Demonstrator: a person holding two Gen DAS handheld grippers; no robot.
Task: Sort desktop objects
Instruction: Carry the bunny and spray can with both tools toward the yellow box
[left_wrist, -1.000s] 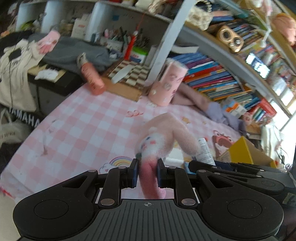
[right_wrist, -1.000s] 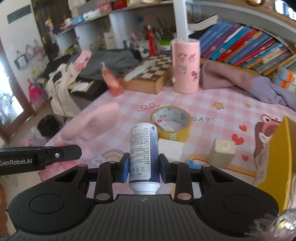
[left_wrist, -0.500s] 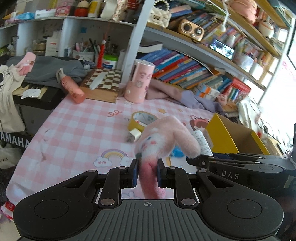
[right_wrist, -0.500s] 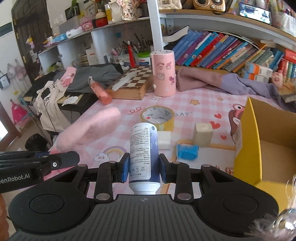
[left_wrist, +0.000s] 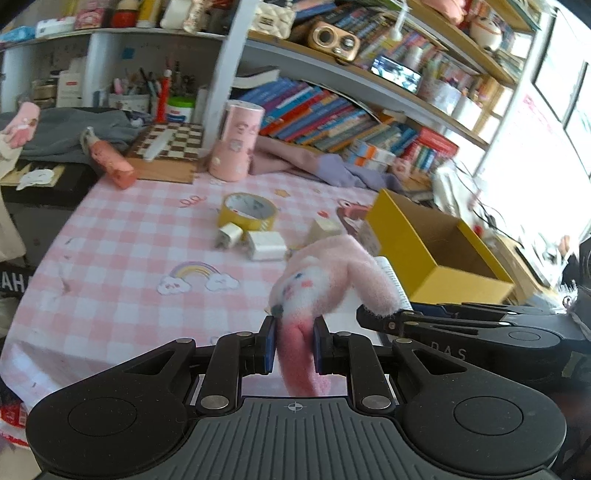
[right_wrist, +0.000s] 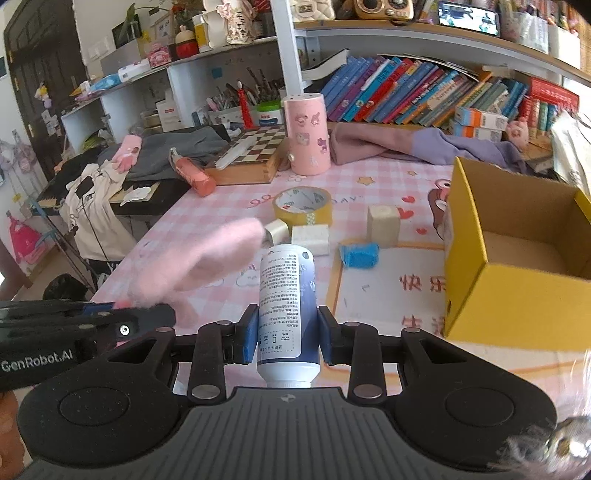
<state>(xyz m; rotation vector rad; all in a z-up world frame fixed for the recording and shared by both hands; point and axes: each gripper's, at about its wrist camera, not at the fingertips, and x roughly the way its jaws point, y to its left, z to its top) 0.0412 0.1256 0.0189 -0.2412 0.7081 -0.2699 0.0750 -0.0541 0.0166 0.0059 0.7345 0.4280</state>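
- Over the near part of the pink-checked surface (right_wrist: 207, 206), the right tool (right_wrist: 287, 334) is clamped on a white-and-blue bottle (right_wrist: 287, 295) that stands upright between its blue pads, printed label facing the camera.
- Just to its left, the left tool (left_wrist: 294, 345) is clamped on the pink stem of a fluffy pink-and-white plush toy (left_wrist: 325, 280); the toy's ears droop toward the right tool's side.
- To the right stands one yellow cardboard box (right_wrist: 517, 288), open at the top, nothing visible inside it; its near wall lies close to the bottle, with bare cloth between them.
- Between the tools and the far clutter lie, counted: one roll of yellow tape (right_wrist: 302, 205), two white charger blocks (right_wrist: 310, 238) side by side and just in front of the roll, one pale wooden cube (right_wrist: 383, 225) and one crumpled blue piece (right_wrist: 359, 254).
- The left part of the cloth is bare up to its edge, which drops off beside a dark bench draped with clothes.
- Along the far edge stand one pink cylinder (right_wrist: 306, 134), one chessboard box (right_wrist: 251, 155) and one orange bottle (right_wrist: 192, 175) lying on its side.
- Crumpled purple cloth (right_wrist: 424, 146) and a row of books close off the back.
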